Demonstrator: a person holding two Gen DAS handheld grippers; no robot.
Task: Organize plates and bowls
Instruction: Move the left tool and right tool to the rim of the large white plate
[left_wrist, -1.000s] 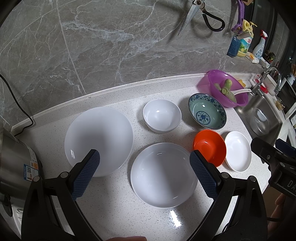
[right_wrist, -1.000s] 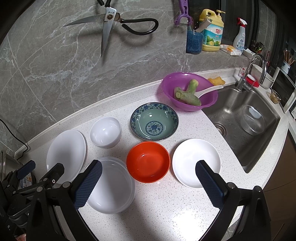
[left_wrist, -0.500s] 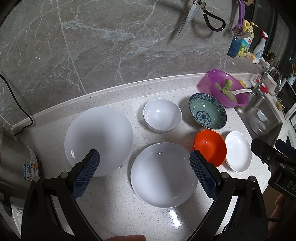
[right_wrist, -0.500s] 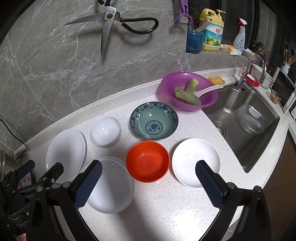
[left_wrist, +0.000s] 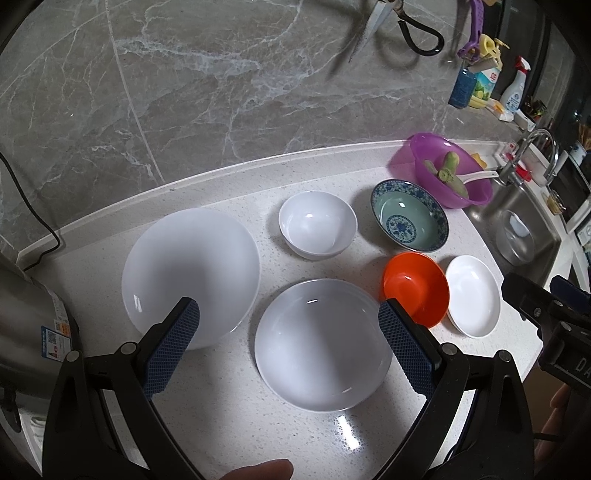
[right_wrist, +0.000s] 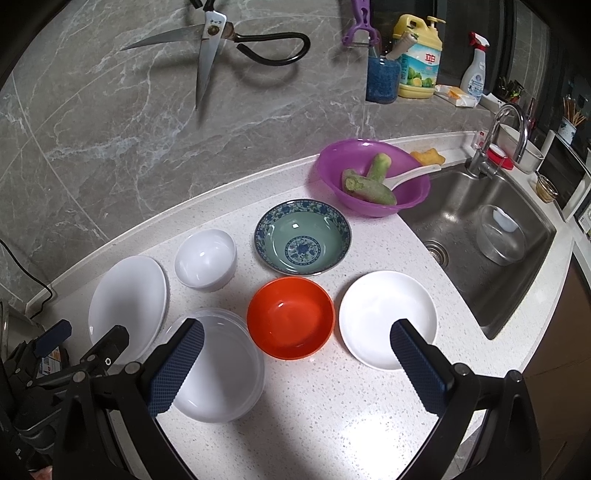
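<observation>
On the white counter (left_wrist: 236, 424) stand a large white plate (left_wrist: 190, 275) at left, a deep white plate (left_wrist: 323, 345) in front, a small white bowl (left_wrist: 317, 223), a blue-patterned bowl (left_wrist: 409, 220), an orange bowl (left_wrist: 415, 288) and a small white plate (left_wrist: 472, 295). My left gripper (left_wrist: 288, 332) is open and empty above the deep white plate. My right gripper (right_wrist: 295, 350) is open and empty above the orange bowl (right_wrist: 290, 318), with the small white plate (right_wrist: 388, 319) and deep white plate (right_wrist: 218, 373) on either side of it.
A purple bowl (right_wrist: 373, 177) with vegetable pieces and a spoon sits by the sink (right_wrist: 491, 236). A steel pot (left_wrist: 26, 339) stands at far left. Scissors (right_wrist: 221, 40) hang on the wall. Soap bottles (right_wrist: 419, 55) stand on the back ledge.
</observation>
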